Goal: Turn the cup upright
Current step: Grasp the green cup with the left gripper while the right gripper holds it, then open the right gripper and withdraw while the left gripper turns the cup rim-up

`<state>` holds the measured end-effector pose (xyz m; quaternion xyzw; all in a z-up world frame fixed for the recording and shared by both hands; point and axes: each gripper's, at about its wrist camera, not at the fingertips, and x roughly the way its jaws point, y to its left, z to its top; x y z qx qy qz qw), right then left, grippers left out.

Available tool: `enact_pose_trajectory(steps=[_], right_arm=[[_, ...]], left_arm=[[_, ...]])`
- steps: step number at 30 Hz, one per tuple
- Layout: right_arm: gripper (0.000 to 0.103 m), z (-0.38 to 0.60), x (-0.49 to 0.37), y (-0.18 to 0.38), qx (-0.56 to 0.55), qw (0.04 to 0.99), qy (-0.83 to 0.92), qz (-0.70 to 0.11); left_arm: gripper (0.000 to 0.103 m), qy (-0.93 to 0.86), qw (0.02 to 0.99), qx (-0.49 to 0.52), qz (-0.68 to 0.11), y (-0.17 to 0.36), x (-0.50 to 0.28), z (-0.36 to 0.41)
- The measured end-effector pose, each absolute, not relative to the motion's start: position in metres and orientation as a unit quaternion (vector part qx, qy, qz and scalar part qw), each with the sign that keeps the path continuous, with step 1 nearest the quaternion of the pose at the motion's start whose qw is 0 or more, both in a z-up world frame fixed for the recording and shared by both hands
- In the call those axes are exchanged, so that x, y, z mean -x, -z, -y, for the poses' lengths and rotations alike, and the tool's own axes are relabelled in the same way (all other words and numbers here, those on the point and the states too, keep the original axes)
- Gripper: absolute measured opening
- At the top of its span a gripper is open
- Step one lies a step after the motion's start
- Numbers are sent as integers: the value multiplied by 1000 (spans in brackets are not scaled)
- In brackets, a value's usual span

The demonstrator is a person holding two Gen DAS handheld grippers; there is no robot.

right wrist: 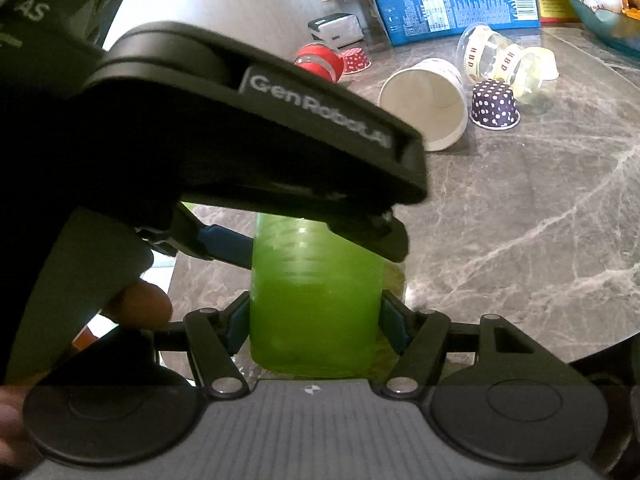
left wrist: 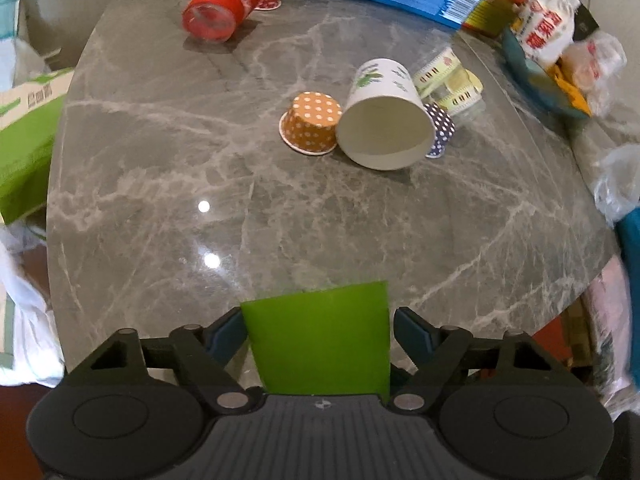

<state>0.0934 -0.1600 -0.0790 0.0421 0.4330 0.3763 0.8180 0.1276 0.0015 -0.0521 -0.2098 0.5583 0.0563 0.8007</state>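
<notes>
Green translucent cup (right wrist: 314, 300) is held between both claws at once, low over the near edge of the grey marble worktop (left wrist: 280, 220). Left claw (left wrist: 318, 330) is seen with its blue pads on either side of the cup wall, apparently pinching it; in the right wrist view the left tool crosses overhead and one of its fingers (right wrist: 224, 246) is pressed on the cup higher up. Right claw (right wrist: 314, 322) is closed on the cup's lower part, pads touching both sides. Double grip is judged to be a handover or a re-grip so the cup can be turned over; which end is up cannot be told. Other cups lie well apart at the far side: white paper cup (left wrist: 384, 116) on its side with mouth toward the cameras, orange dotted cup (left wrist: 312, 122) inverted just beside it, navy dotted cup (right wrist: 494, 106) inverted, red banded clear cup (left wrist: 218, 6) tipped over. Blue boxes (right wrist: 452, 0) are stacked behind.
</notes>
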Motion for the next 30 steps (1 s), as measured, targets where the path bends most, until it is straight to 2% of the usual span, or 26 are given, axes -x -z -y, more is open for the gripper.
enact_pose_trajectory(steps=[2, 9, 10, 11, 15, 17, 30], right_arm=[[67, 160, -95, 79, -41, 818, -376, -433], [68, 160, -95, 79, -44, 817, -376, -435], [72, 160, -95, 78, -41, 815, -379, -437], [84, 161, -94, 78, -40, 813, -382, -437], [93, 173, -89, 70, -21, 821, -378, -428], [102, 189, -87, 66, -30, 819, -382, -426], [102, 247, -94, 38, -92, 869, -313, -372]], left_arm=[[79, -60, 801, 212, -557, 53, -127, -3], [78, -44, 805, 210, -553, 52, -125, -4], [78, -42, 808, 207, -550, 52, -125, -4], [78, -39, 809, 209, -547, 53, -125, -5], [78, -14, 830, 218, -514, 48, -117, -12], [78, -9, 841, 217, -496, 46, -113, -15], [77, 24, 879, 198, -432, 30, -92, -26]])
